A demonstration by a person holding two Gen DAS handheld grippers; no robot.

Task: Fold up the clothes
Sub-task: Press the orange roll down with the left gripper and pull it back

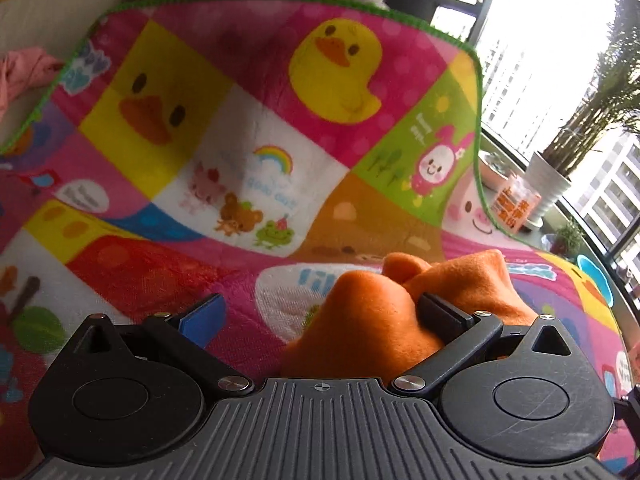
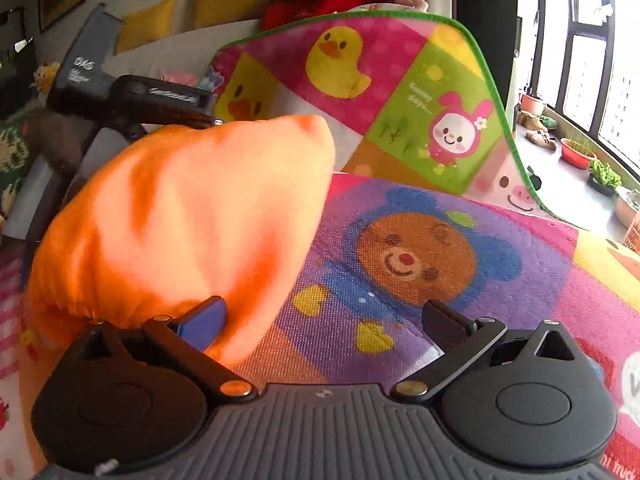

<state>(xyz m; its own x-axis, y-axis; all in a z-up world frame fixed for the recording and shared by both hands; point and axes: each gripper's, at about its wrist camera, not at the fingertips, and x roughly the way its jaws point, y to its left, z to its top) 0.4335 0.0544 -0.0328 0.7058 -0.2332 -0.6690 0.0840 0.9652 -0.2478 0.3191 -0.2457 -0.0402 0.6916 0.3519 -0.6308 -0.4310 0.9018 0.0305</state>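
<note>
Garment: a soft orange fleece garment [image 2: 180, 216] lies bunched on a bright cartoon-print play mat with green stitched edging [image 1: 248, 128]; which kind of garment it is cannot be told.
Left claw: the left gripper [image 1: 320, 312] has its jaws wide apart, with a fold of the orange fleece bulging between them and pressing the black right finger; nothing is pinched.
Right claw: the right gripper [image 2: 324, 320] is also spread wide, its blue-padded left finger [image 2: 202, 322] touching the side of the orange mound, its other finger over bare mat.
Step in hand: judged an early stage, both claws placed at the crumpled cloth to take hold, with no flat fold yet made.
Next move: probably each claw needs to close on an edge or corner, then lift and spread the cloth flat on the mat.
Risk: a thick bunch may slip or be grabbed in several layers.
Writing: "sunny days..." beside the pink bunny figure [image 2: 456, 132]; a rainbow panel [image 1: 256, 184] bears blurred words; the orange sign [image 1: 516, 204] near the window is unreadable.
</note>
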